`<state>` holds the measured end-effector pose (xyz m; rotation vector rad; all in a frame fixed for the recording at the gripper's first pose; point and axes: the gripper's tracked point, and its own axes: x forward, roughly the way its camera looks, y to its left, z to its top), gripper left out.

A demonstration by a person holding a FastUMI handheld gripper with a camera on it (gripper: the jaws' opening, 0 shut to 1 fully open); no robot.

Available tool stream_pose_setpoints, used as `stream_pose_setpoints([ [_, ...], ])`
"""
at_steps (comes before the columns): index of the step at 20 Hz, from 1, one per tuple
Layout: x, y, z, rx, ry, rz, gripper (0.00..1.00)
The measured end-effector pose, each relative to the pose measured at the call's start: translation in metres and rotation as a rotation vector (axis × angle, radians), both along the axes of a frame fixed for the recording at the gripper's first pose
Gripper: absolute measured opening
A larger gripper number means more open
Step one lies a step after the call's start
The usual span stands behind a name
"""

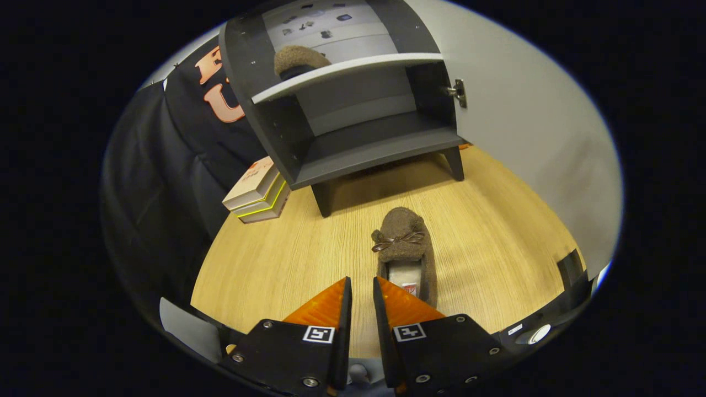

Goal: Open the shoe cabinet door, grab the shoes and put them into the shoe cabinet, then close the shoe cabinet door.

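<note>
A: Where do things stand?
B: Gripper (361,286) nearly closed, empty; brown slipper (407,255) on the table (496,231), just ahead and right of the fingers; cabinet (353,110) open.
A: The risk?
B: Descending this narrow, fingers may push the heel aside.

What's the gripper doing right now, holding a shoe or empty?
Gripper: fingers nearly closed, narrow gap, holding nothing; the brown slipper on the table lies just ahead, beside the right finger.
</note>
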<state>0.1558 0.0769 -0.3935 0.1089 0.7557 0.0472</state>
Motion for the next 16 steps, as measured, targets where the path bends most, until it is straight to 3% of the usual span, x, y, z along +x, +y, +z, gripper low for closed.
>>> stream_pose_setpoints([
  [10,0.038,-0.013,-0.069,0.016,0.156,-0.014,0.25],
  [16,0.058,-0.020,-0.084,-0.015,0.155,-0.039,0.20],
])
